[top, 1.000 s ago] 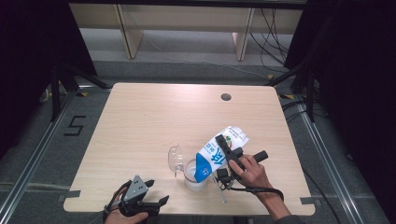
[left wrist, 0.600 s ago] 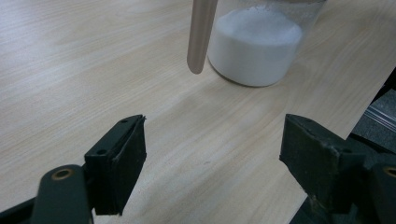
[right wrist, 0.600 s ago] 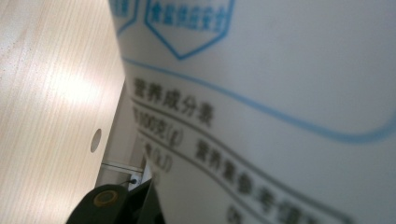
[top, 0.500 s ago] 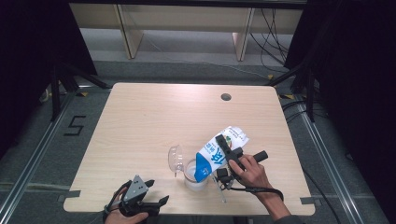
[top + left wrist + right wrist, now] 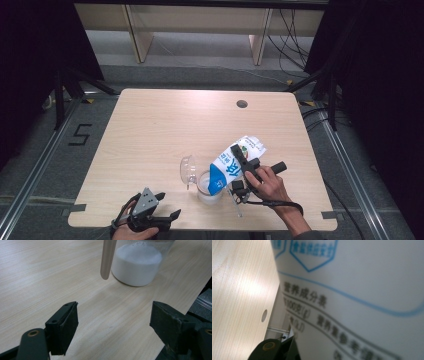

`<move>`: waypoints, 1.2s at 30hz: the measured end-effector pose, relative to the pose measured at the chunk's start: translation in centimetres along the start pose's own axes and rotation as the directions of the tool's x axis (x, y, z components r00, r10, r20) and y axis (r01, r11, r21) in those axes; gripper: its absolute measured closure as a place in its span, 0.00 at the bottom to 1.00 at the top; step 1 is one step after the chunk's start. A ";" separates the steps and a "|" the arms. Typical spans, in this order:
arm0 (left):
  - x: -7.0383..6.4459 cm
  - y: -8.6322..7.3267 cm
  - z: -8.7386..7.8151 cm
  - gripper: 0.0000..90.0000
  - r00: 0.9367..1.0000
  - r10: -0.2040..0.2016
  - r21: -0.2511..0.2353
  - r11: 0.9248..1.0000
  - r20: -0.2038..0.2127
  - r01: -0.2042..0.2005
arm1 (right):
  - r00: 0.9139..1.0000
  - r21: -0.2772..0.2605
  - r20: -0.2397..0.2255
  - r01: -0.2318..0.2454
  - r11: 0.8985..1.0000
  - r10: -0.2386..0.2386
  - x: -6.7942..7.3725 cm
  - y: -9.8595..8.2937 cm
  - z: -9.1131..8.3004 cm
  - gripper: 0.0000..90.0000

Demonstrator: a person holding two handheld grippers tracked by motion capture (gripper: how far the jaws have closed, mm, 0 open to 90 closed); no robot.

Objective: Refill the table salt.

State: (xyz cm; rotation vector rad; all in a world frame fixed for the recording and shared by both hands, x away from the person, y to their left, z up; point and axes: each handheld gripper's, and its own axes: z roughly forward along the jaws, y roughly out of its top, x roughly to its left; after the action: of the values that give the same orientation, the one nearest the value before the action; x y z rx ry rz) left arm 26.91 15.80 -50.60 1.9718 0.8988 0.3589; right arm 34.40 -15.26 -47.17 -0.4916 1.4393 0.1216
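The right claw point(image 5: 239, 161) grips the tilted white-and-blue paper milk carton point(image 5: 231, 165) mid-body over the clear glass point(image 5: 209, 187); soft walls probably dent. Left claw point(image 5: 161, 216) gapes wide.

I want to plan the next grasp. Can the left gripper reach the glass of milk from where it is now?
Probably yes. The left gripper is open, and bare table lies between its fingers and the glass. Only the wooden stick hangs beside it.
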 end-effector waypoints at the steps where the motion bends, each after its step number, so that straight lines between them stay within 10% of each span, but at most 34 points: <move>1: 0.0 0.0 0.1 0.25 1.000 -0.010 -0.004 1.000 0.006 0.010 | 1.000 -0.006 0.009 0.013 1.000 -0.013 -0.1 0.0 0.0 0.88; 19: 0.1 0.0 0.1 0.25 1.000 -0.004 -0.010 1.000 0.005 0.004 | 0.997 -0.007 -0.042 -0.065 0.998 0.065 0.0 0.1 0.1 0.88; 24: 0.3 0.1 0.1 0.25 1.000 0.019 -0.002 1.000 -0.001 -0.019 | 0.976 0.026 -0.093 -0.198 0.980 0.199 0.5 0.0 0.0 0.88; 29: 0.3 0.1 0.1 0.25 1.000 0.020 -0.002 1.000 -0.001 -0.020 | 0.968 -0.008 -0.122 -0.222 0.975 0.219 0.4 -0.1 0.2 0.88; 30: 0.3 0.0 0.1 0.25 1.000 0.018 -0.002 1.000 -0.001 -0.018 | 0.955 0.030 -0.136 -0.263 0.964 0.265 0.6 0.0 0.0 0.88; 32: 0.2 0.0 0.1 0.25 1.000 0.010 -0.005 1.000 0.002 -0.010 | 0.967 -0.001 -0.136 -0.216 0.976 0.213 0.1 -0.2 0.1 0.88; 33: 0.3 0.0 0.1 0.25 1.000 0.018 -0.001 1.000 -0.001 -0.018 | 0.951 0.016 -0.144 -0.274 0.962 0.273 0.5 -0.2 0.0 0.88; 36: 0.2 0.0 0.2 0.25 1.000 0.005 -0.006 1.000 0.004 -0.005 | 0.940 0.028 -0.153 -0.304 0.952 0.304 0.4 -0.2 -0.1 0.88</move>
State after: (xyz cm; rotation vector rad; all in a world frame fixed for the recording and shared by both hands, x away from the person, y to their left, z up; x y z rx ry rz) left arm 27.18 15.84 -50.68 1.9694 0.8896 0.3601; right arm 34.42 -15.56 -47.53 -0.2756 1.6629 0.3336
